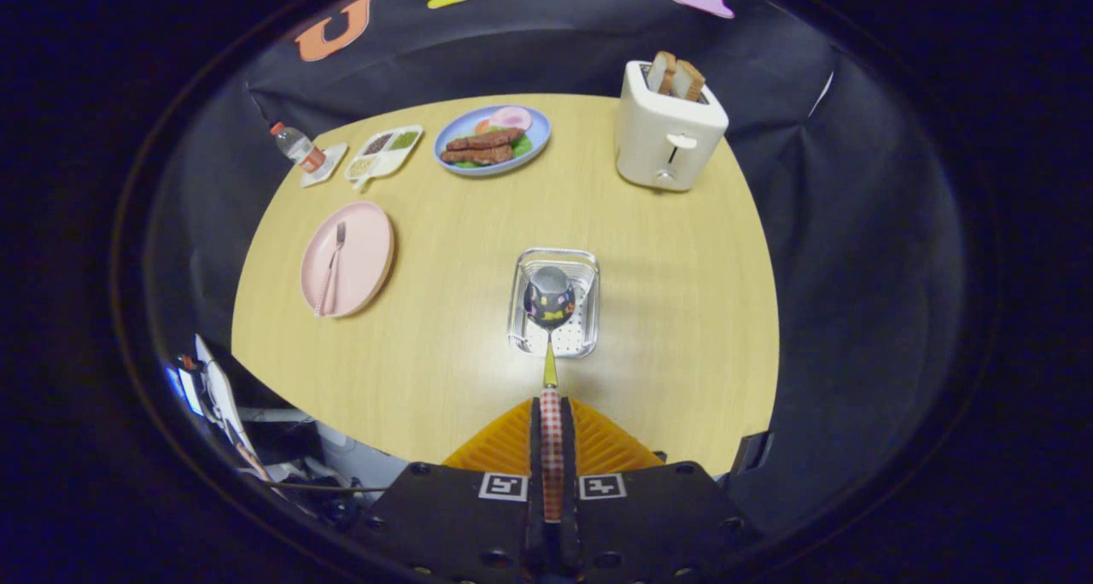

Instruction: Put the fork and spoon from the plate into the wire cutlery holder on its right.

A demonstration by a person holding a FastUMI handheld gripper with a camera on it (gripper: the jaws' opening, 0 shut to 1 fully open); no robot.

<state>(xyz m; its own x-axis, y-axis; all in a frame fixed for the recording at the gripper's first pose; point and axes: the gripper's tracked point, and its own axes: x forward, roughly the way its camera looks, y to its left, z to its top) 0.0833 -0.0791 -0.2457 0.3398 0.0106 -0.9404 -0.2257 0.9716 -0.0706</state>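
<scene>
Here tongs (pixel 552 413) grip spoon (pixel 549 298) above holder (pixel 584 264); toaster (pixel 667 131) beyond.

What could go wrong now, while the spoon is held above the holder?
1. The gripper is shut on the spoon by its thin handle only; the spoon might pivot or slip.
2. The bowl hangs over the wire cutlery holder; an off-centre release might strike its rim.
3. The fork remains on the pink plate.

Staged dining booth: cloth wall (pixel 854 225), table (pixel 666 370), toaster (pixel 668 131).
</scene>
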